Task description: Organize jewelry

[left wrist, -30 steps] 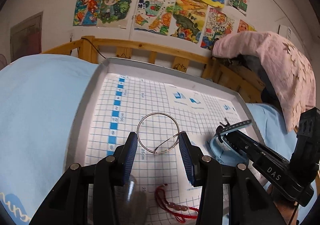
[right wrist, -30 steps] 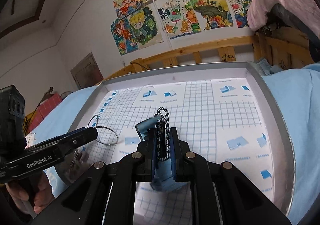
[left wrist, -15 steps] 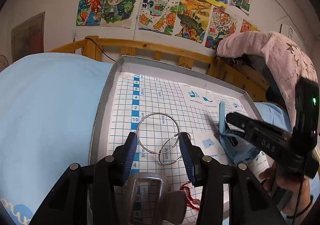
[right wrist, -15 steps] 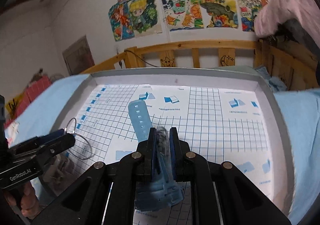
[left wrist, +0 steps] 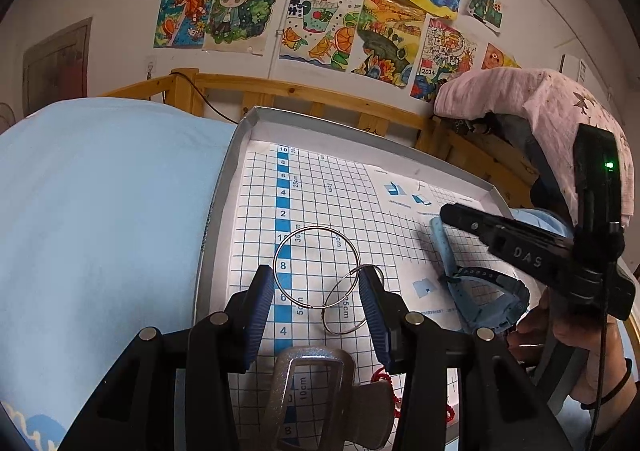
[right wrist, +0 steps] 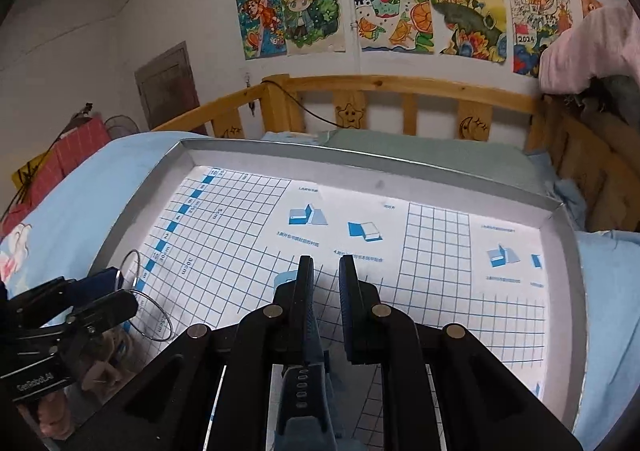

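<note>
A light blue watch (left wrist: pixel 476 287) lies on the grid-lined tray (left wrist: pixel 224 187) at the right, under my right gripper (right wrist: pixel 323 271), whose jaws stand a little apart with the strap (right wrist: pixel 308 391) below them. Two linked silver hoops (left wrist: pixel 320 271) lie on the grid between the fingers of my open left gripper (left wrist: pixel 316 291), which holds nothing. A silver hair claw (left wrist: pixel 316 391) and a red cord bracelet (left wrist: pixel 388 383) lie just below the left gripper.
The tray sits on a light blue bedsheet (left wrist: pixel 100 211). A wooden bed rail (right wrist: pixel 400 87) runs behind it. A pink quilt (left wrist: pixel 560 111) is piled at the back right. Drawings hang on the wall.
My right gripper lowered the blue watch onto the tray and its jaws parted, letting go. My left gripper drew back slightly, so the silver hair claw now shows below it.
</note>
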{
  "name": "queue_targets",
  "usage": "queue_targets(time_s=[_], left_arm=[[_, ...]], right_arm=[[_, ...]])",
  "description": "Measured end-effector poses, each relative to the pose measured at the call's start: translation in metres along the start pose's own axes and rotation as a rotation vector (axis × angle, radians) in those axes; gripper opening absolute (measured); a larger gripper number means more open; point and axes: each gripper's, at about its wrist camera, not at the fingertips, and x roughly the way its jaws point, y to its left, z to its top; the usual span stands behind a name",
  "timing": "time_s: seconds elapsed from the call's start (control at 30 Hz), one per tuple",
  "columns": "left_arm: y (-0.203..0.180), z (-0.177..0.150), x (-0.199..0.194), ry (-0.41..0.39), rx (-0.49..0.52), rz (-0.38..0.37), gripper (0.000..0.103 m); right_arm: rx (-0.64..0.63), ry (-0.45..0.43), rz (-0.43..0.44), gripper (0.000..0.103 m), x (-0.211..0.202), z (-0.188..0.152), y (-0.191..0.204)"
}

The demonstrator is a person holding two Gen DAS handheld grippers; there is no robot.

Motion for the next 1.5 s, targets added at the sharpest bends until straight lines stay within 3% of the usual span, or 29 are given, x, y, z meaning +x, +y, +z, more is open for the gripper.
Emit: queue_targets(time_s=[0.1,0.13,0.17,0.2,0.27,0.4,0.6,0.77,1.17,1.5], left_arm=[[-0.001,-0.002,-0.001,-0.002,0.005,-0.012,0.044],[-0.002,-0.002,-0.002,-0.004,0.006,-0.016,0.055],[-0.002,-0.002,-0.003,-0.007,0.006,-0.016,0.064],[-0.004,-0.002,-0.005,-0.023,0.004,-0.015,0.074],[-0.006,-0.002,-0.012,-0.055,0.004,-0.011,0.078],[-0.014,-0.001,-0.018,-0.059,0.027,0.004,0.078],[-0.020,0.003,-0.042,-0.097,0.032,0.021,0.097],[-0.024,0.005,-0.079,-0.140,0.014,0.022,0.103],[-0.035,-0.030,-0.178,-0.209,0.053,0.034,0.103],[-0.023,-0.079,-0.238,-0.216,0.100,0.053,0.103]], right_arm=[[0.009,-0.038,0.002,0.012,-0.007,-0.002,-0.001],[0.007,-0.055,-0.006,0.016,-0.010,-0.002,0.000],[0.003,-0.073,-0.017,0.037,-0.015,-0.002,0.000],[0.005,-0.089,-0.020,0.069,-0.018,-0.003,-0.001],[0.009,-0.127,-0.005,0.084,-0.027,-0.002,-0.004],[0.017,-0.142,-0.024,0.084,-0.038,-0.003,-0.009],[0.038,-0.168,-0.031,0.085,-0.062,-0.010,-0.016],[0.055,-0.210,-0.032,0.089,-0.099,-0.022,-0.015],[0.068,-0.347,-0.033,0.098,-0.214,-0.082,0.011],[0.111,-0.375,-0.048,0.099,-0.269,-0.142,0.032]])
